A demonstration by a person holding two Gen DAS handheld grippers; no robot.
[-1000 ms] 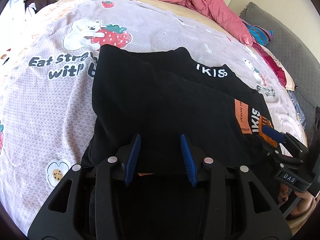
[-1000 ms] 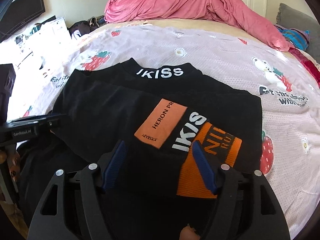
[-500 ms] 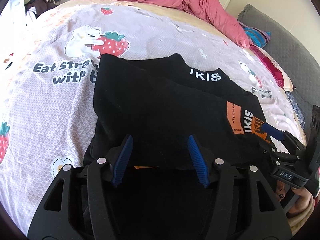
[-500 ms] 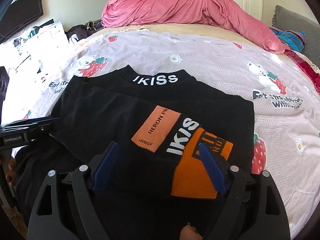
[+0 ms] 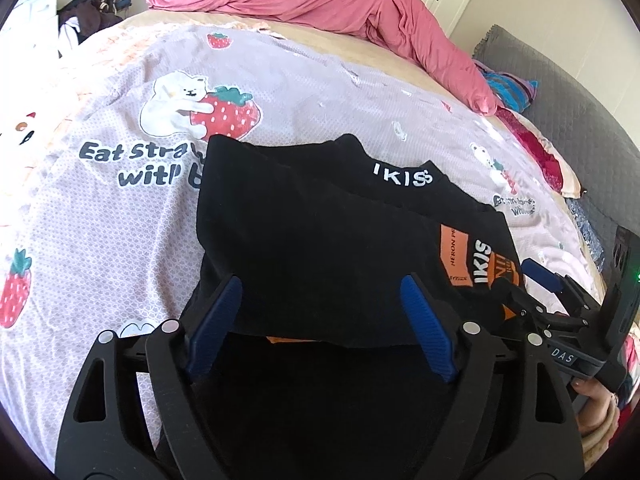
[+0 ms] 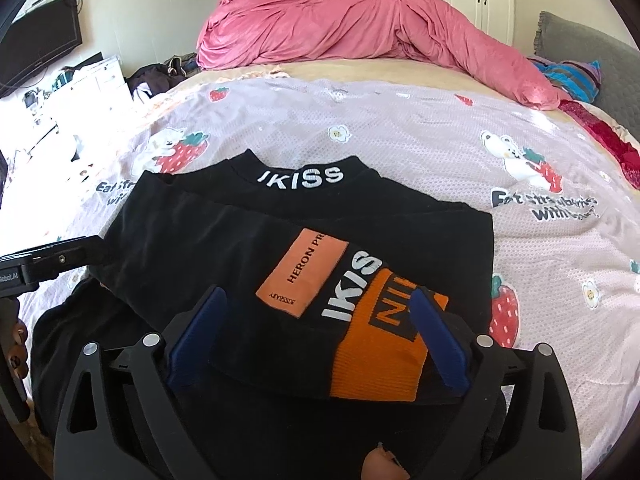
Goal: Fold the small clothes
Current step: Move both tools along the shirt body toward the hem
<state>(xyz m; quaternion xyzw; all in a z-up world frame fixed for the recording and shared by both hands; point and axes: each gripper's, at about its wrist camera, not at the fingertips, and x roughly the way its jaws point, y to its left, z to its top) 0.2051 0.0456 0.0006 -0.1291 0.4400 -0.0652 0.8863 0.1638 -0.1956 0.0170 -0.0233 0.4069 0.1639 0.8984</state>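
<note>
Both tools have just let go. The left gripper, a black frame with blue ribbed pads, has been spreading its jaws over the last moment and now stands wide, with the near edge of the black knitted top lying loose between the pads, touched by neither. The right gripper has done the same and is close to as wide as it goes; the orange ribbed cuff of the sleeve lies between its pads, and nothing is pinched. The top rests on the pale lilac strawberry-print bedspread, its collar with the white lettering at the far side and a layer carrying the orange patch doubled over the body toward the collar. To my eye that means this fold is laid and released; some dark cloth shows nearer than the folded edge, so I would guess more folding is left. A crumpled pink duvet lies well beyond.
</note>
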